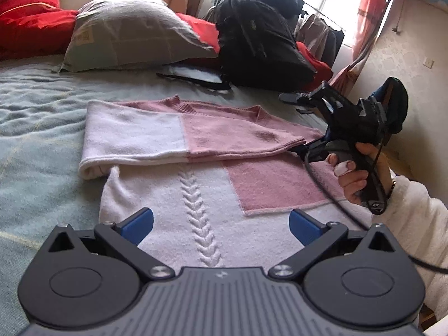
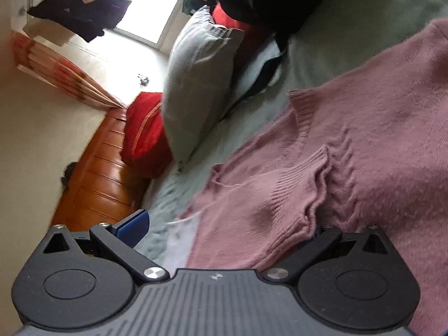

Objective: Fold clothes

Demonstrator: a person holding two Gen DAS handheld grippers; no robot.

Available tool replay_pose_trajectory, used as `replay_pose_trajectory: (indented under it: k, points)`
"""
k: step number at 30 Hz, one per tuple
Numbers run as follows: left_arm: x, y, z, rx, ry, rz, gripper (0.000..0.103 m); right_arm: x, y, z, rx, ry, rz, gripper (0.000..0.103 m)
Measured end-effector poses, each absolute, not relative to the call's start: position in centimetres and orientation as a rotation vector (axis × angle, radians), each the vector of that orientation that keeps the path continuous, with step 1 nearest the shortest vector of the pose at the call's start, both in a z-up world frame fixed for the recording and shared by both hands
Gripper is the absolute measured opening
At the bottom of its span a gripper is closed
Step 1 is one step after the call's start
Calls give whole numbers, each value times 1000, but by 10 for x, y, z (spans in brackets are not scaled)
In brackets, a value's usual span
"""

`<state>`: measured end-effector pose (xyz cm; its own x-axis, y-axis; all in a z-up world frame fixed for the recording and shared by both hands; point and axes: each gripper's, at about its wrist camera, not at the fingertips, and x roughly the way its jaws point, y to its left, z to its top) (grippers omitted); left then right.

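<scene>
Sweater: the pink-and-white sweater [image 1: 201, 151] lay flat on the bed [image 1: 42, 128], filling the centre of the left wrist view; one sleeve was already folded across the body, leaving a rolled white edge at left of centre.
Long axis: it ran left to right across the frame, white hem end at left, pink collar end at right.
Left tool: your left tool [image 1: 221, 225] hovered over the white cable-knit panel at lower centre, fingers spread wide, holding nothing.
Right tool: your right tool [image 1: 303, 148], gripped in your hand [image 1: 357, 173] at right of frame, sat at the pink shoulder end. In its own view the fingers stood apart, one blue pad clear at lower left, the other tucked under the ribbed pink edge [image 2: 296, 196]. Not clamped, by my reading.
Nearer hand: the right was on the cloth already; the left was above it, not touching.
Open room: bare bedding lay to the left of the hem; the pillow [image 1: 131, 33] and black backpack [image 1: 260, 44] crowded the upper frame behind the sweater.
Judgement: the next fold likely wanted the collar end carried leftward, toward the open bedding.
</scene>
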<state>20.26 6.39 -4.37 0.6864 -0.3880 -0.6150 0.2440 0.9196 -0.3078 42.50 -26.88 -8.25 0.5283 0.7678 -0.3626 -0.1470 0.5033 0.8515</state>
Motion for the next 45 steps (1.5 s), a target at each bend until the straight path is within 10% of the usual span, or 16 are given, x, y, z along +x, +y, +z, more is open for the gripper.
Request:
replay_pose_trajectory:
  k: [2, 6, 26, 33, 45]
  points:
    - [203, 65, -46, -210, 745, -347, 102, 428, -274, -88, 866, 830, 596, 83]
    - [201, 67, -50, -224, 760, -341, 102, 431, -291, -107, 921, 842, 507, 5]
    - [196, 71, -46, -234, 757, -335, 102, 408, -287, -84, 729, 817, 336, 9]
    - [197, 75, -34, -175, 737, -341, 102, 378, -282, -35, 458, 706, 246, 43]
    - [284, 98, -11, -110, 724, -357, 102, 380, -214, -57, 22, 770, 377, 43]
